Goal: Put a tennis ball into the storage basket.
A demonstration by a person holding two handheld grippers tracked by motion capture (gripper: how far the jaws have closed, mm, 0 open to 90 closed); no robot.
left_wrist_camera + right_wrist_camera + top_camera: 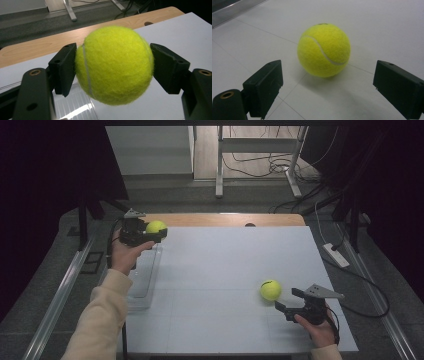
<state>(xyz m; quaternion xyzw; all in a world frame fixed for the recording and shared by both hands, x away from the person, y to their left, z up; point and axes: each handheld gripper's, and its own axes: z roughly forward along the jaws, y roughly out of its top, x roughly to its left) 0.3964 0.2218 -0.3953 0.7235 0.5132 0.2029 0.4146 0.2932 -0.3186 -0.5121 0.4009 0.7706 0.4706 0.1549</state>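
Nearest the high camera, a cream sleeve [102, 320] reaches up the left side of the desk [225, 265] to the left gripper [150, 234], held above the desk's far left corner. Its fingers [63, 67] are clamped on a tennis ball [115, 65] — pads pressed against both sides, ball clear of the surface, white seam toward the left pad. Below it, at the desk's left edge, lies a clear plastic tray [145, 275]. Right gripper [290, 301] sits low near the front right corner, fingers [264, 82] spread wide and holding nothing. A second tennis ball [270, 290] rests on the white desk just ahead of those fingers — not touching them, seam curving across its face. The two balls are well apart. Bare wood strip along the desk's far edge.
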